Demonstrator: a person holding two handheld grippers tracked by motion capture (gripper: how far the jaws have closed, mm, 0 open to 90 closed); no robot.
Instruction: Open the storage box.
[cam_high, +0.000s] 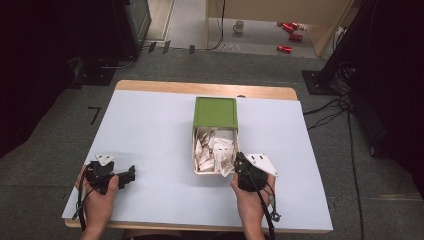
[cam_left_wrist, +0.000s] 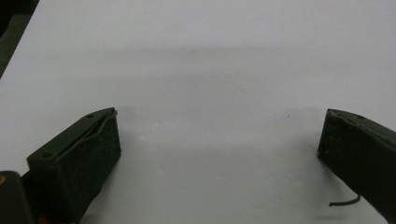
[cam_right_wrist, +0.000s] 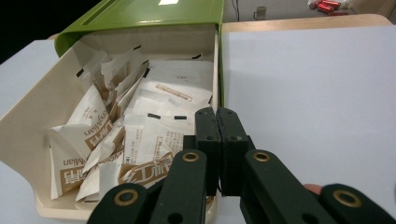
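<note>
The table (cam_high: 150, 150) carries a cream box (cam_high: 196, 150) near its middle, its green lid (cam_high: 215, 112) slid back over the far half. White paper packets (cam_high: 212, 150) printed in brown fill the open near half in a loose heap. The right hand-held gripper (cam_high: 238, 161) sits at the box's near right corner, just beside the packets; in the right gripper view its jaws are pressed together with nothing between them. The left hand-held gripper (cam_high: 131, 175) rests well apart at the near left, jaws spread wide over bare table.
</note>
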